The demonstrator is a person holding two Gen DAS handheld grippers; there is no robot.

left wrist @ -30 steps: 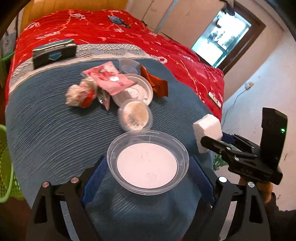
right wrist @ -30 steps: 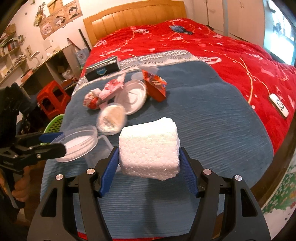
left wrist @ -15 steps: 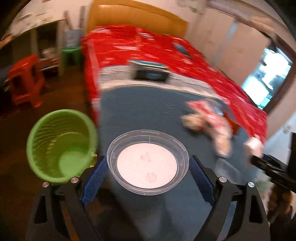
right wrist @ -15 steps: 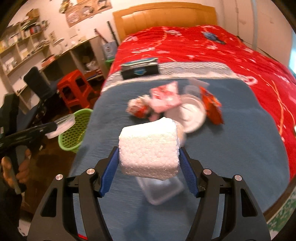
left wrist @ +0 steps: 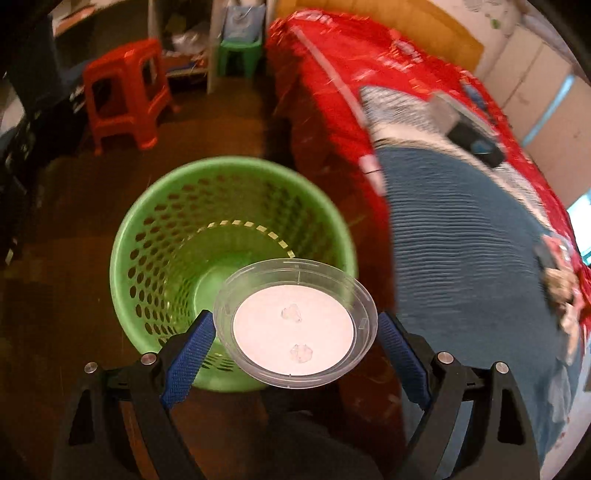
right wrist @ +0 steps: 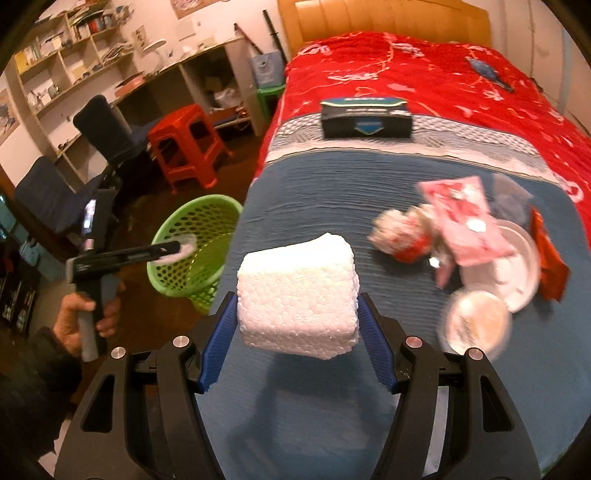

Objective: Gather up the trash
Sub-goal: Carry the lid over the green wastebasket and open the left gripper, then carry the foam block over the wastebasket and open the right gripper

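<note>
The left gripper (left wrist: pixel 295 332) clamps a clear lid (left wrist: pixel 295 323) directly above the green basket (left wrist: pixel 155 236). The right gripper (right wrist: pixel 297 325), gripping a foam block (right wrist: pixel 297 297), hangs over the bed, with the basket off to its left.

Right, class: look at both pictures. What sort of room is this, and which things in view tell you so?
Most likely a bedroom that doubles as a study. A bed with a red quilt and wooden headboard fills one side, and a desk under wall shelves runs along the other.
</note>
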